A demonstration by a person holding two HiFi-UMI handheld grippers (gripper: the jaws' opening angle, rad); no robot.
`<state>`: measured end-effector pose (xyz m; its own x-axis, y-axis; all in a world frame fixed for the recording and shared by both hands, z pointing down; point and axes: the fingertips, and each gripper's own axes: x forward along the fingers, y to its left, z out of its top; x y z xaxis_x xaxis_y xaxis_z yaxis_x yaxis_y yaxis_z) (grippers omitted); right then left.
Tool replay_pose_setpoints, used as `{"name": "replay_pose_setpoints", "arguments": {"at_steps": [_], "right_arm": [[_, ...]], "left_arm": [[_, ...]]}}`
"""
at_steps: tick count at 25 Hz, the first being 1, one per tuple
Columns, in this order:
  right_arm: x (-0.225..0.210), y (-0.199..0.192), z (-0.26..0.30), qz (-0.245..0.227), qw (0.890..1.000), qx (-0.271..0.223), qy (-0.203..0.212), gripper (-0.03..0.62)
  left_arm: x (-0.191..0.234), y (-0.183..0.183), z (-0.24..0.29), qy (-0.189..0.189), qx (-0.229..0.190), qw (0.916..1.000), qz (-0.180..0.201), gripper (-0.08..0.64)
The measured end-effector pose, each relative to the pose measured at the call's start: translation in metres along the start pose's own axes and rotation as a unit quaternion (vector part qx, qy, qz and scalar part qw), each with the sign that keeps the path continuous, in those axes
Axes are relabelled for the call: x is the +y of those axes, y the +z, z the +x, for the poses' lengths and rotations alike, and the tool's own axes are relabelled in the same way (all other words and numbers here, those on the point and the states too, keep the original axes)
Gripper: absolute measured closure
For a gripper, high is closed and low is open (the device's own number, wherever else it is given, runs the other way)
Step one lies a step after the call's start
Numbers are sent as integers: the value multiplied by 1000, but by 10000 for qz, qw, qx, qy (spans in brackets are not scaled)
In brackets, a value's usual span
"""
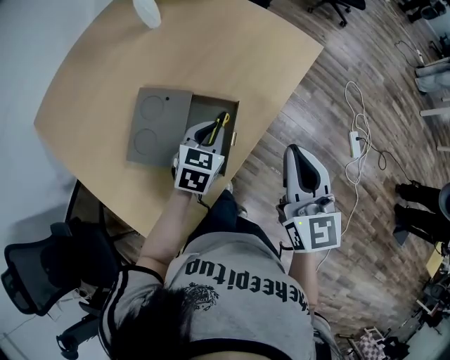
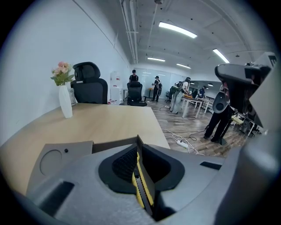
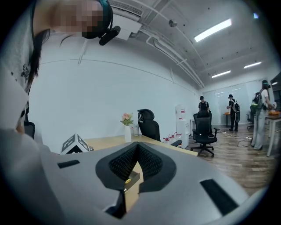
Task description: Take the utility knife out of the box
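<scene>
A flat grey box lies open near the table's front edge, its lid folded out to the left. My left gripper hovers over the open box, shut on the yellow and black utility knife. In the left gripper view the knife runs edge-on between the closed jaws of the left gripper, with the lid just below. My right gripper hangs off the table over the wooden floor, shut and holding nothing. The right gripper points level toward the table.
A white vase with pink flowers stands at the table's far side. A black office chair sits to the left below the table edge. A power strip with white cable lies on the floor to the right. People stand far off.
</scene>
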<state>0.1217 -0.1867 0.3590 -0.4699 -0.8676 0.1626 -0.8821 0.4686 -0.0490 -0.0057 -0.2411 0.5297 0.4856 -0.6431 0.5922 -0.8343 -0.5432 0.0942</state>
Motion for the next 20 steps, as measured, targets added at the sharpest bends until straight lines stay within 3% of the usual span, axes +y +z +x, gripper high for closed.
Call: {"name": "replay_pose_setpoints", "arguments": {"at_steps": [8, 20], "right_arm": [[-3, -6, 0, -1, 9998, 132, -118, 586], [-5, -7, -8, -40, 9994, 199, -271, 586]], "left_arm": [[1, -30, 22, -103, 498, 9986, -119, 485], [9, -63, 38, 68, 1054, 9941, -250, 443]]}}
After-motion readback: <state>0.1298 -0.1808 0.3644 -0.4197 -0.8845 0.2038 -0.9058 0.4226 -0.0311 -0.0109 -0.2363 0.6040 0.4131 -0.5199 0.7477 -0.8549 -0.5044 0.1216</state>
